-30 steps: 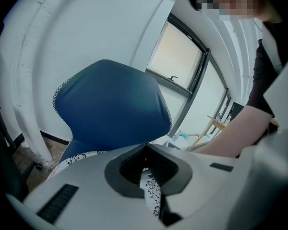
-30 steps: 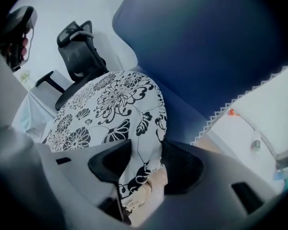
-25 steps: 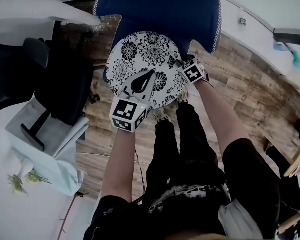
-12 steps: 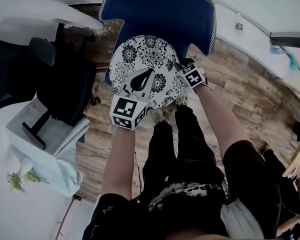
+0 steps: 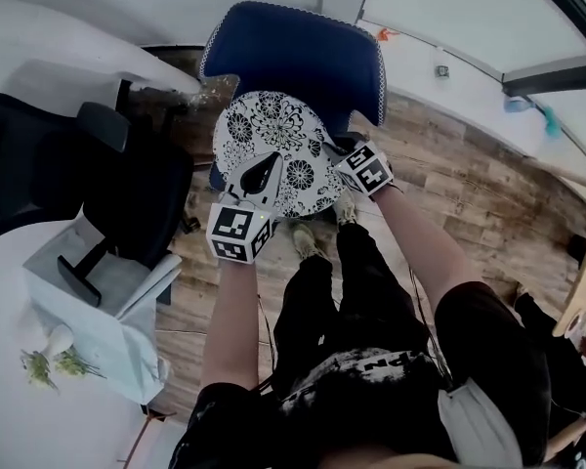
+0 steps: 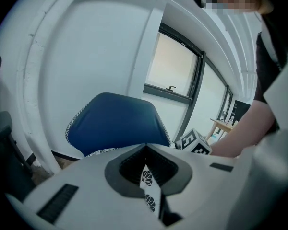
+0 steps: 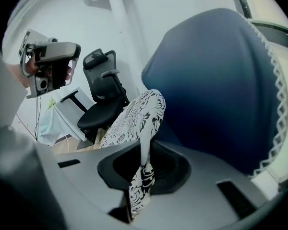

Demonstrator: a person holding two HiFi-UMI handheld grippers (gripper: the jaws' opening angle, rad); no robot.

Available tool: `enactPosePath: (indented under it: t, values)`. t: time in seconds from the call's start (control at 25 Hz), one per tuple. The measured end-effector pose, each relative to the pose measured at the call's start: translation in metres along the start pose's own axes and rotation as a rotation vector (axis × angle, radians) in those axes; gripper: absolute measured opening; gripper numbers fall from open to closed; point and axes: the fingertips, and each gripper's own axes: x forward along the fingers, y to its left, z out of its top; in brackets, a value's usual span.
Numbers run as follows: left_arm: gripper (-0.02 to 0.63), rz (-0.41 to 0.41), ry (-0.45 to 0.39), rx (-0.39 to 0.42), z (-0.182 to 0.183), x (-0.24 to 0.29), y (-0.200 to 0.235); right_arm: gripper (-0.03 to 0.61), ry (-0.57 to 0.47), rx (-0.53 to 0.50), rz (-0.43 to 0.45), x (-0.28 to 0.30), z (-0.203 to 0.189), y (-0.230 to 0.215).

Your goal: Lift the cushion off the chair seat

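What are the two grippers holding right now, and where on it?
Both hold the round floral cushion by its rim: the left gripper pinches the near edge, the right gripper the right edge.

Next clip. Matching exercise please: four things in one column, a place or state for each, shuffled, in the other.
1. round white cushion with black floral print
2. blue upholstered chair
3. black office chair
4. small white vase

A. on the white table, head view's lower left
B. pinched by left hand-held gripper and right hand-held gripper
C. just beyond the cushion
D. on the floor, left of the blue chair

Pairs: 1-B, 2-C, 3-D, 4-A.
The right hand-held gripper's jaws have just been closing on the cushion's edge.
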Motion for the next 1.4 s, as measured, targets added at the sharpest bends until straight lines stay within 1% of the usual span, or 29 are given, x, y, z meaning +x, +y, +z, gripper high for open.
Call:
enactPosePath:
  t: [0.2, 0.32, 0.48, 0.64, 0.88, 1.2, 1.4]
  values:
    - [0.014, 0.022, -0.027, 0.026, 0.027, -0.016, -0.004, 0.049, -0.066, -0.014, 0.007, -0.036, 0.039, 0.01]
    - [0.014, 0.027, -0.042, 0.038, 0.043, -0.027, -0.008, 0.049, -0.122, -0.025, 0.01, -0.058, 0.069, 0.026]
    - [0.014, 0.047, -0.068, 0.027, 0.054, -0.045, -0.013, 0.049, -0.188, -0.029, 0.012, -0.09, 0.104, 0.047]
    - [0.014, 0.07, -0.099, 0.031, 0.071, -0.064, -0.019, 0.049, -0.244, -0.066, -0.002, -0.127, 0.134, 0.059]
    - [0.014, 0.093, -0.146, 0.063, 0.105, -0.09, -0.024, 0.049, -0.326, -0.134, -0.024, -0.18, 0.179, 0.073]
    - [0.014, 0.111, -0.2, 0.092, 0.135, -0.111, -0.034, 0.049, -0.451, -0.196, -0.034, -0.244, 0.226, 0.094]
    - [0.014, 0.118, -0.213, 0.114, 0.149, -0.12, -0.034, 0.049, -0.501, -0.186, -0.023, -0.265, 0.241, 0.103]
